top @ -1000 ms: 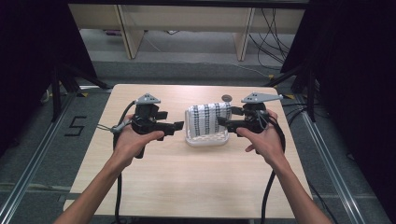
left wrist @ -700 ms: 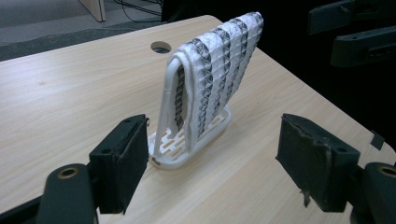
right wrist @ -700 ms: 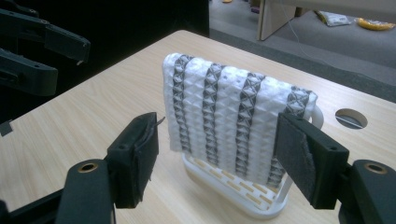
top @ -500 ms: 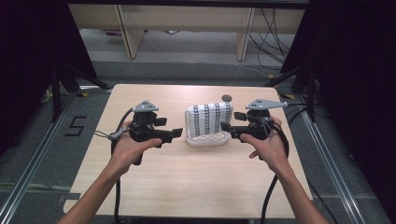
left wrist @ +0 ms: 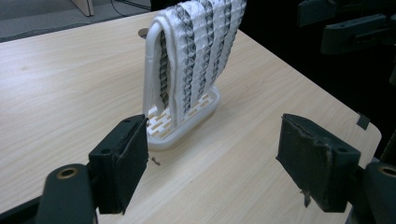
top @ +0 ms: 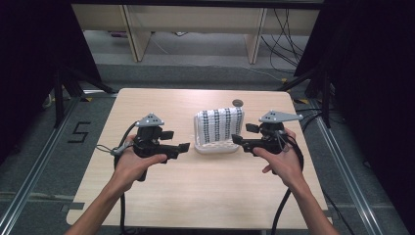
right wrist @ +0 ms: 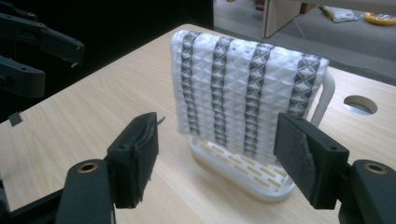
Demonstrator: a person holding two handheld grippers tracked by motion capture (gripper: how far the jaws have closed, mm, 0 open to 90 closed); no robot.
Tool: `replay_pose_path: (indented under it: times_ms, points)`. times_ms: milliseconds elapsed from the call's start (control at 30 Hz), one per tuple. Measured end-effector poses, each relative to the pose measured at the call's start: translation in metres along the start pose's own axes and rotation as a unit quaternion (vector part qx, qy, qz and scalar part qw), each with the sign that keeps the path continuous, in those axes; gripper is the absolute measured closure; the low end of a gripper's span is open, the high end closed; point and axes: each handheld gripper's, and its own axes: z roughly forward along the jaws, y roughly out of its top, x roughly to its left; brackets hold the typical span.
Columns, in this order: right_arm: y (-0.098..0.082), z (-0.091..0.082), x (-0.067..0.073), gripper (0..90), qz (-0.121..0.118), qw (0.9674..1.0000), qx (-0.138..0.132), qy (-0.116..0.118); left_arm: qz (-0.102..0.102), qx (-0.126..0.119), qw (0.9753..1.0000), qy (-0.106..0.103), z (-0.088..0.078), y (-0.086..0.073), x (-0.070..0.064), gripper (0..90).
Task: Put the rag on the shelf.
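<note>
A white cloth with dark stripes [top: 219, 125] [left wrist: 198, 51] [right wrist: 243, 95] hangs folded over a white plastic rack [top: 215, 147] [left wrist: 180, 123] [right wrist: 243, 172] near the table's middle. My left gripper [top: 185, 147] [left wrist: 224, 156] hovers just left of the rack, open, nothing between its jaws. To the right of the rack my right gripper [top: 236, 140] [right wrist: 224, 161] is open too, jaws empty and pointed at the cloth.
The wooden table [top: 205, 196] has a round cable hole [top: 238, 103] [right wrist: 359, 104] behind the rack. Dark curtains stand at both sides, and shelving legs stand beyond the far edge. Each gripper trails a cable toward the near edge.
Both grippers have drawn back toward the near edge and slightly away from the rack. The cloth and rack have not moved.
</note>
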Motion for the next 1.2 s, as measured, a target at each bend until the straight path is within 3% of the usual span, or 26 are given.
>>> replay_pose_path:
  times_ms: [333,533,633,800,867,900,1033,1200]
  points:
    - [-0.011,-0.005,0.004,31.4,0.003,0.9999,0.009,0.007,0.007,0.006,0.9999,-0.006,-0.005,-0.016,-0.002,23.4]
    - [-0.02,-0.005,0.004,25.3,0.004,0.9999,0.001,0.013,0.013,0.014,0.9998,-0.004,-0.004,-0.026,-0.002,19.4]
    - [-0.023,-0.005,0.005,21.9,0.017,0.9997,0.012,0.013,0.01,0.014,0.9998,-0.003,-0.004,-0.033,0.0,18.3]
    - [-0.029,-0.005,0.003,21.4,0.008,0.9998,0.007,0.014,0.01,0.016,0.9998,-0.001,-0.006,-0.039,0.0,17.3]
    - [-0.034,-0.007,0.005,21.5,0.023,0.9995,0.016,0.013,0.013,0.016,0.9998,0.0,-0.007,-0.042,0.0,17.2]
    - [-0.036,-0.005,0.002,21.5,0.006,1.0,0.002,0.007,0.011,0.014,0.9998,0.002,-0.007,-0.046,-0.001,17.2]
    - [-0.042,-0.009,0.003,21.6,0.02,0.9996,0.015,0.011,0.019,0.018,0.9997,-0.001,-0.008,-0.052,-0.002,17.1]
    - [-0.047,-0.01,0.002,21.7,0.011,0.9998,0.008,0.013,0.023,0.018,0.9996,0.004,-0.009,-0.058,-0.005,17.0]
